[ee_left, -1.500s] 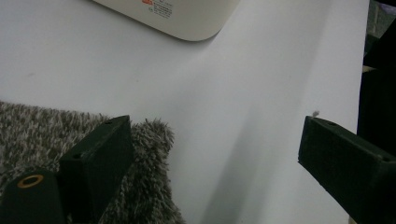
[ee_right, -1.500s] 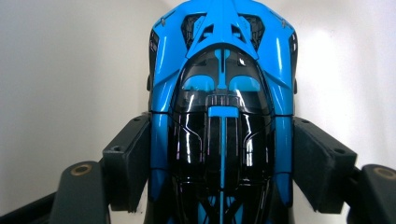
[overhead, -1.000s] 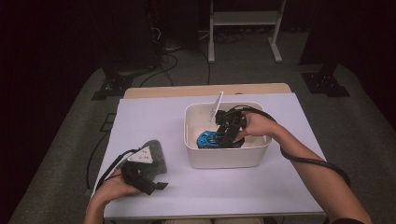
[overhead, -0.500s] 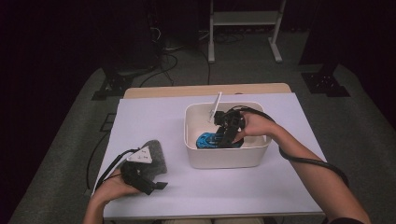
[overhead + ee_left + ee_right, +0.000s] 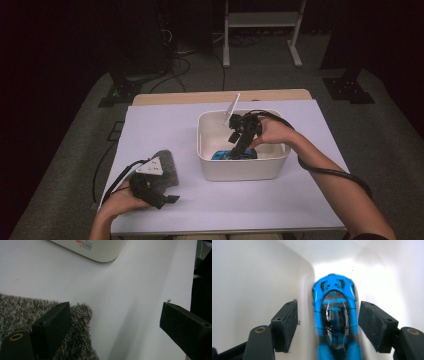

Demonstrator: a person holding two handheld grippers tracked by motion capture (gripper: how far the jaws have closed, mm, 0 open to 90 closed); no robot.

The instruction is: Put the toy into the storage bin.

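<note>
A blue toy car [image 5: 334,305] lies inside the white bin [image 5: 242,172], close to its near left wall [image 5: 249,277]. My right gripper [image 5: 328,325] reaches down into the bin and straddles the car. Its jaws have just been closing around the car, but gaps still show between pads and car, so it is open. In the high view the same gripper [image 5: 237,150] points down beside the car [image 5: 222,155]. My left gripper [image 5: 167,199] rests at the table's front left, open, with one jaw on a grey fuzzy cloth [image 5: 25,310].
The bin stands at the middle right of the white table [image 5: 165,130]. The cloth [image 5: 167,165] lies left of the bin, and a bin corner [image 5: 95,250] shows beyond it in the left gripper view. A cable [image 5: 330,172] trails along the right forearm. Dark floor surrounds the table.
Almost nothing differs. The right gripper has shifted slightly inside the bin over the car. The left hand and the cloth have kept still.
</note>
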